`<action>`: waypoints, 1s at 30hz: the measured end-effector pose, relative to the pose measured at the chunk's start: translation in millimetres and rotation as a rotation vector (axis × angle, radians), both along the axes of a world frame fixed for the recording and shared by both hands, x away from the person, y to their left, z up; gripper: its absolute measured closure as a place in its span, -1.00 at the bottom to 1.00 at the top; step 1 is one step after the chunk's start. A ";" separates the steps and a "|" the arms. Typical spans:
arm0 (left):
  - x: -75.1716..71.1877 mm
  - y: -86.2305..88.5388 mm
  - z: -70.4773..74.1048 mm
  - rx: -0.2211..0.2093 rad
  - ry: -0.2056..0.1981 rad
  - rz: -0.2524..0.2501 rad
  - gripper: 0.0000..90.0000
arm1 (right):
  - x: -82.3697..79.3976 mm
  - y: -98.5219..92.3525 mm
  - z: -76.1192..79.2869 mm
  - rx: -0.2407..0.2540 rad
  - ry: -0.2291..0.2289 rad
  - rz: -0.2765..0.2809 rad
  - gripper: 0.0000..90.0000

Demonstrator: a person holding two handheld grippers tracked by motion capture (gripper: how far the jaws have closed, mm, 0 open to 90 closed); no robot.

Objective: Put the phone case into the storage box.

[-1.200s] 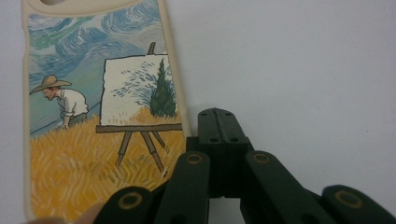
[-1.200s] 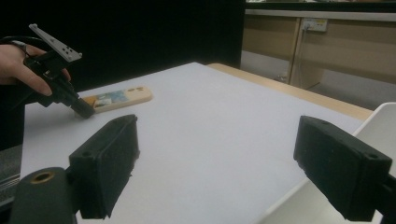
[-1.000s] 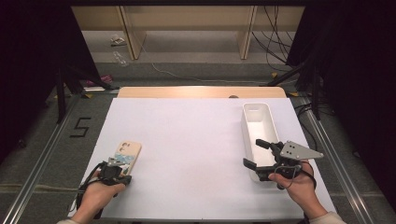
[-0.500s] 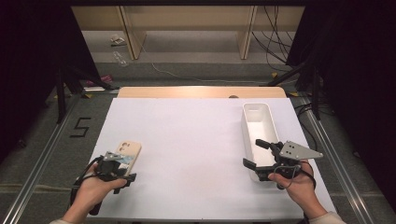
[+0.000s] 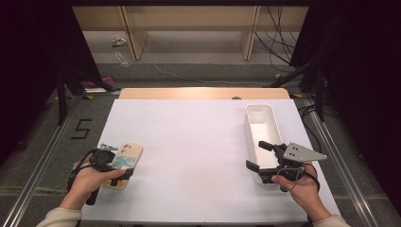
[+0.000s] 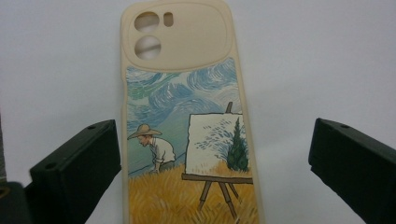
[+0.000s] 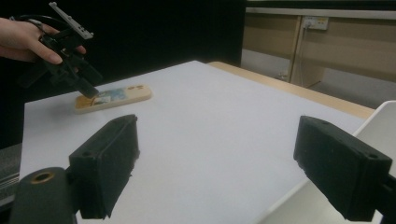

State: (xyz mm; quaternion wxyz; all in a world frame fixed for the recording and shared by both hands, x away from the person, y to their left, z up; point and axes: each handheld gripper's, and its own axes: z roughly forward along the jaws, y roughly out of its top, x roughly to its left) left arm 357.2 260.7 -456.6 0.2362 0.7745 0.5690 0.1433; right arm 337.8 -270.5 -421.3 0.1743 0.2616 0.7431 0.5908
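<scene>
Cream phone case (image 6: 187, 121) lies flat; left gripper (image 6: 212, 158) jaws just opened astride it: centre, then clamp its edges. Right gripper (image 5: 262, 158) gapes empty.

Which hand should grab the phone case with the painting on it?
The left. The left gripper hovers right over the phone case, its jaws just opened wide on either side of it. The right gripper is far across the table, by the white bin.

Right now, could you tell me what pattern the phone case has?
The phone case is cream with a painter-in-a-wheatfield picture, clearest in the left gripper view.
</scene>
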 end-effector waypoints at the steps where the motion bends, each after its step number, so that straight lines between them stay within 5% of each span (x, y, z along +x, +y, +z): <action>1: 1.7 -0.9 -0.6 0.000 0.011 -0.006 -1.00 | 0.0 0.0 0.0 0.000 0.001 0.000 -0.67; 6: 8.7 -3.5 -2.8 0.055 0.024 -0.012 -1.00 | -0.4 -0.2 0.3 0.001 0.002 0.001 -0.67; 30: 16.2 -2.0 -20.0 0.081 0.063 0.031 -0.94 | -0.3 0.2 0.1 0.000 -0.001 0.002 -0.67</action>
